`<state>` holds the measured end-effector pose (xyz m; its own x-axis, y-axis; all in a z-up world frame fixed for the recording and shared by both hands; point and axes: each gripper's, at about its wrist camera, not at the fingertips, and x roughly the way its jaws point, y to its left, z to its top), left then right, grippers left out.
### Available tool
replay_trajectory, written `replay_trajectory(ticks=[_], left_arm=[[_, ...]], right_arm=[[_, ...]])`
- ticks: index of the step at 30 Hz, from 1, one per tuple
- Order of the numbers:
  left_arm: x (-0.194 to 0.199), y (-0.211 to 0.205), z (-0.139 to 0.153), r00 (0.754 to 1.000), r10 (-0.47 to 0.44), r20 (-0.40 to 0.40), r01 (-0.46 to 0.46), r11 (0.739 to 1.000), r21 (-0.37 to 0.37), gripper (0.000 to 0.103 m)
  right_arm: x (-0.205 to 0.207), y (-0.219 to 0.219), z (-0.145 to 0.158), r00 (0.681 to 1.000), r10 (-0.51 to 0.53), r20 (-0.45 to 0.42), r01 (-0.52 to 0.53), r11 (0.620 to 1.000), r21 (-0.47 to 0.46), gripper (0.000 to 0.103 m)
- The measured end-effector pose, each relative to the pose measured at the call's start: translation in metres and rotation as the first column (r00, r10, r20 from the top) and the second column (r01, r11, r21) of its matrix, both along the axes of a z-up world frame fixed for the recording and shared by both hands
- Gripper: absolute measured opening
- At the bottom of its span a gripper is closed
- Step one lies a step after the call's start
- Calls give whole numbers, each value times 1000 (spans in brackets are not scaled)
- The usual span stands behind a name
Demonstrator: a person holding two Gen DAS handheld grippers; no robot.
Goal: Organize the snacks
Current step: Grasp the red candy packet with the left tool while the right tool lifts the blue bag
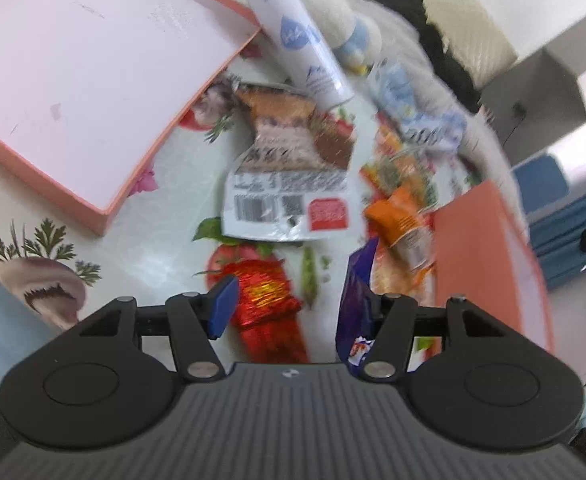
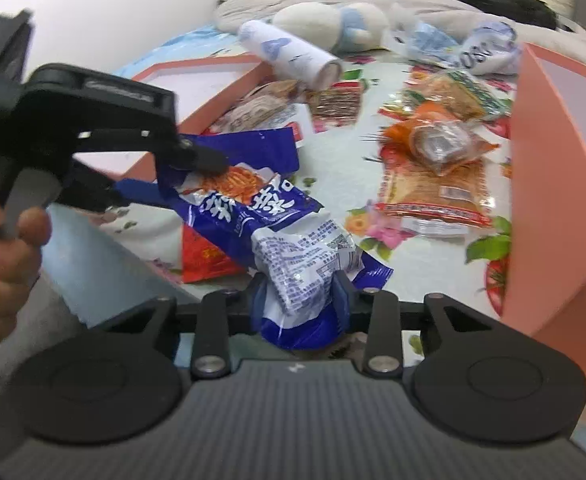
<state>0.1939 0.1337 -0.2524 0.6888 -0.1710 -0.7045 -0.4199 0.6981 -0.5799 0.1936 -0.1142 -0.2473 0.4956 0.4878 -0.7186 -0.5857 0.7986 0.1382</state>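
Observation:
A blue snack packet (image 2: 253,216) with white print hangs over the table between both grippers. My right gripper (image 2: 301,300) is shut on its crumpled near end, both blue pads pressing the wrapper. The far end lies by my left gripper (image 2: 189,182), held by a person's hand (image 2: 1,248) at the left. In the left wrist view my left gripper (image 1: 293,300) stands open. The blue packet (image 1: 355,292) rests against and hides its right finger, while the left pad (image 1: 223,304) is apart from it. A red packet (image 1: 265,300) lies on the table under the gap.
An open pink box (image 1: 105,208) lies at the left, and a second pink box (image 2: 541,200) stands at the right. Orange packets (image 2: 437,148), a brown-and-white packet (image 1: 289,172), a white spray can (image 2: 289,56) and a plush toy (image 2: 333,24) crowd the floral tablecloth (image 2: 333,168).

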Motion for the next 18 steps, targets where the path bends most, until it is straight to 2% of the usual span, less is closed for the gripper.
replay_trajectory(ticks=[3, 8, 12, 16, 18], left_arm=[[-1, -4, 6, 1000, 10, 11, -10, 1000, 9, 72], [13, -12, 2, 996, 9, -87, -2, 996, 85, 75], [21, -18, 1, 994, 32, -108, -20, 994, 111, 76], [14, -16, 3, 992, 96, -84, -93, 995, 38, 78], [8, -14, 5, 989, 124, -78, -122, 992, 36, 79]], right_arm=[[2, -4, 2, 997, -80, 10, 80, 997, -13, 36], [5, -10, 4, 984, -176, 29, 177, 984, -28, 35], [5, -15, 5, 971, -237, 16, 238, 971, -20, 34], [5, -18, 6, 959, -282, -9, 282, 959, 7, 33], [3, -19, 5, 954, -301, -7, 301, 954, 10, 33]])
